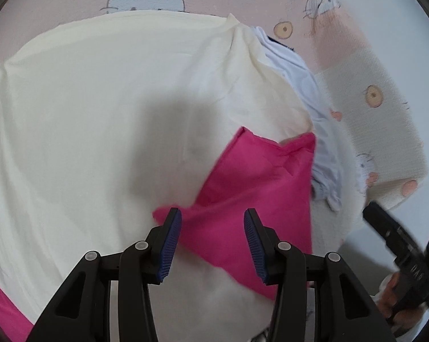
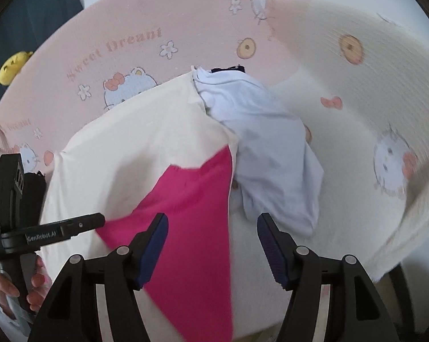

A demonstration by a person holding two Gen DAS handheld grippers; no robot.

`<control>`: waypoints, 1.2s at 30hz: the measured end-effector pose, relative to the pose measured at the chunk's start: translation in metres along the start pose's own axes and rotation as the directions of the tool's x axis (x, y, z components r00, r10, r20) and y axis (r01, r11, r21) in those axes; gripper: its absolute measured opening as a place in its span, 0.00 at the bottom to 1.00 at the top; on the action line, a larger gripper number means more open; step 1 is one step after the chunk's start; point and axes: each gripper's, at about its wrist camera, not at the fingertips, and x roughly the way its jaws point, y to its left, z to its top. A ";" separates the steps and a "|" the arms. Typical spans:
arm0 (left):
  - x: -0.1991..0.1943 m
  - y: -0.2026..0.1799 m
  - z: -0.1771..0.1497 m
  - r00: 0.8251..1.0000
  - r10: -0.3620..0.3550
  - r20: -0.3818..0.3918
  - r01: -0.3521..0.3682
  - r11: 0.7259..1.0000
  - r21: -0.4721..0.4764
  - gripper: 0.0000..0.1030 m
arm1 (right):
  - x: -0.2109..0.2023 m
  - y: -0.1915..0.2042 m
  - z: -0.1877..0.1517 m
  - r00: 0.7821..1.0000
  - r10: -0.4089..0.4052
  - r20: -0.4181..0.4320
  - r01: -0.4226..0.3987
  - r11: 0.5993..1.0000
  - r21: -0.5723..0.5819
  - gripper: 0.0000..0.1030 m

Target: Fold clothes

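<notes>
Both grippers are matte black plastic. The left gripper (image 1: 213,245) and the right gripper (image 2: 213,249) each carry 2 angular fingers with ribbed dark-blue pads (image 1: 170,245) and round silver pivot pins. At the right wrist view's lower left, a black handle reads "GenRobot.AI" in white; below it a hand (image 2: 17,290) emerges from a pale sleeve.

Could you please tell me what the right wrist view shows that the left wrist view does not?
Only the right wrist view shows the yellow plush toy, the "Sweet Dream" lettering on the pink sheet and the open right gripper. Only the left wrist view shows the open left gripper's pads, with nothing between them. Both show the cream garment, the pink garment and the pale blue garment.
</notes>
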 end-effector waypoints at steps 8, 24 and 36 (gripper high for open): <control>0.033 -0.013 0.045 0.996 0.038 -0.080 -0.033 0.997 0.067 0.41 | 0.050 -0.016 0.040 0.995 0.063 -0.081 -0.062 0.998 0.015 0.62; 0.099 -0.040 0.062 0.976 0.100 -0.195 -0.056 0.974 0.219 0.41 | 0.125 -0.027 0.094 0.853 0.427 -0.300 -0.283 0.862 0.422 0.62; 0.082 -0.022 0.049 0.995 0.063 -0.073 -0.055 0.993 0.102 0.41 | 0.170 0.003 0.079 0.834 0.403 -0.378 -0.198 0.857 0.476 0.49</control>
